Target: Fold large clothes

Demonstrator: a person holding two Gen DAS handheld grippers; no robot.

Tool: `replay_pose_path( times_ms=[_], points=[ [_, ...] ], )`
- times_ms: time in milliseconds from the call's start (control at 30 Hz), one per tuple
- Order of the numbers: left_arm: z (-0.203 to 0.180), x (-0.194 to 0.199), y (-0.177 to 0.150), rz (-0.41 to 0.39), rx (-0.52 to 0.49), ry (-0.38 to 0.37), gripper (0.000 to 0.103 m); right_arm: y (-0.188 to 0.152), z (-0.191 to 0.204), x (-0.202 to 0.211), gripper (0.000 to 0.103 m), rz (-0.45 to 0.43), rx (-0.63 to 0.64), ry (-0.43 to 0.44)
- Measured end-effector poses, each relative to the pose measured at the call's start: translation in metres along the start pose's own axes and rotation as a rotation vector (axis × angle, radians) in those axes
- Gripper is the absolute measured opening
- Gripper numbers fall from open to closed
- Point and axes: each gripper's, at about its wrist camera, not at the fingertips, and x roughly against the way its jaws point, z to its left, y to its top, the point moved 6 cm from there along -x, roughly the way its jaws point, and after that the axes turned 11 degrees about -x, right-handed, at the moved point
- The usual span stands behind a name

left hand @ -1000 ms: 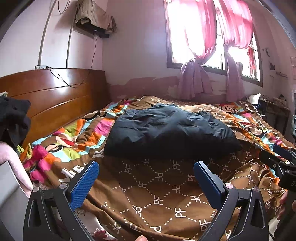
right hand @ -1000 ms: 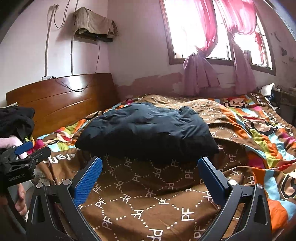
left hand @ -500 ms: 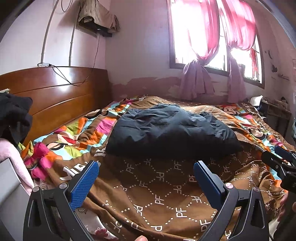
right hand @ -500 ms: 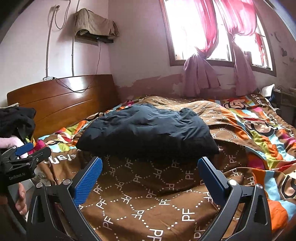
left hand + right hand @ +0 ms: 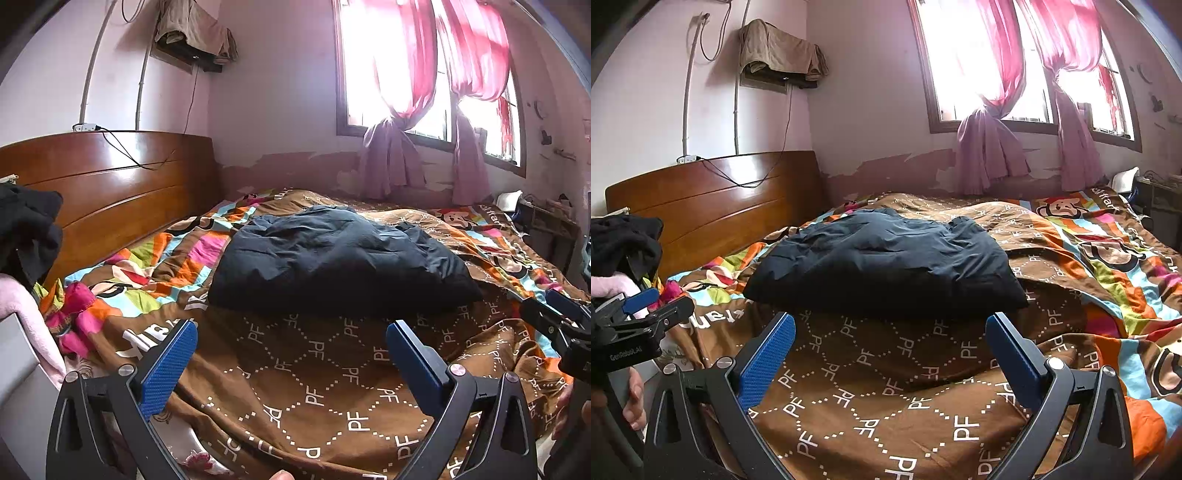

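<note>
A puffy dark blue jacket lay folded on the brown patterned bed cover. The left claw and right claw hung wide apart, holding nothing.

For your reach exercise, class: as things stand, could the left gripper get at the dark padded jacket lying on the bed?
Probably yes. The left gripper is open and empty, and only bare brown quilt lies between it and the jacket.

Daylight floods through the far window, blown out to white glare behind pink curtains. The near bedspread sits dimmer. Fisheye bending darkens the corners; focus stays sharp.
</note>
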Motion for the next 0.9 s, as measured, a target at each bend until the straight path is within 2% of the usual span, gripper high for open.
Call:
replay_pose_path(
  times_ms=[900],
  points=[
    [-0.0054, 0.0013, -0.0025, 0.01, 0.003, -0.018, 0.103, 0.0, 0.0007, -0.0005, 0.102, -0.005, -0.001, 0.0]
  ],
)
